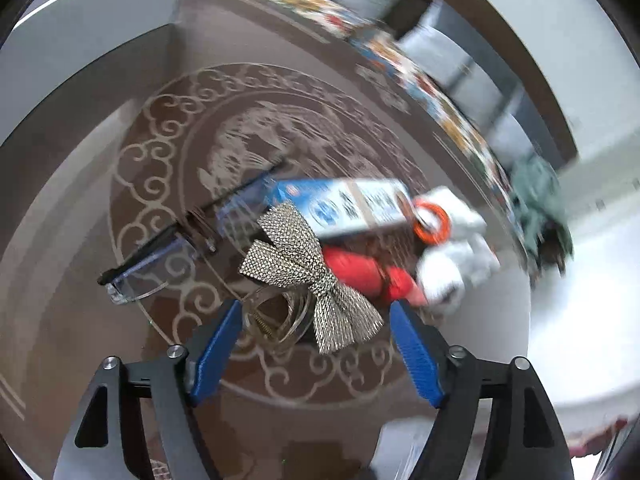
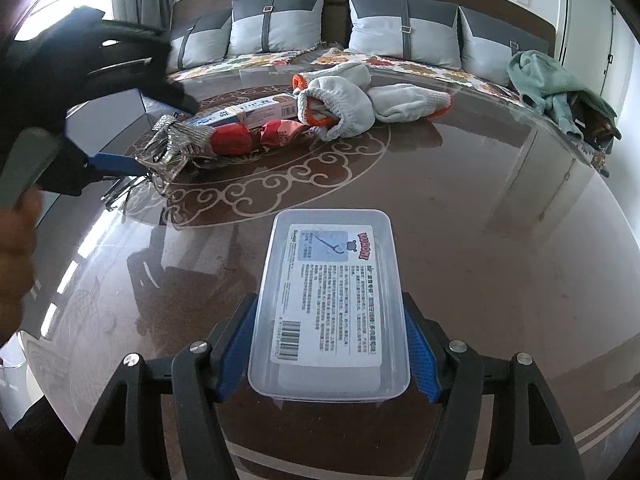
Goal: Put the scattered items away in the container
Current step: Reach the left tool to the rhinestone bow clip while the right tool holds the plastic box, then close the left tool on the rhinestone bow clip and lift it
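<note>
While your right claw [image 2: 330,344] pinches the clear plastic container [image 2: 328,304] by its long sides, the box sits steady on the bench [image 2: 460,240], open top up and well apart from the clutter, so it will not slide when something drops in. Only a printed label shows through its floor; nothing else shows inside. Your left claw [image 1: 316,344] hangs spread over the pile, its blue fingers [image 1: 218,350] either side of the glittery bow hair clip [image 1: 308,268], whose clear clasp lies just between them; the spread leaves room to close on it. Around it the scattered items lie on the bench: glasses [image 1: 148,268] to one side, a red wrapped packet [image 1: 360,270] touching the bow, a blue-and-white carton [image 1: 352,208] behind, and white knitted gloves with orange cuffs [image 2: 348,100] beyond. Motion blur smears the left view, so I cannot tell whether the fingers touch the clip.
</note>
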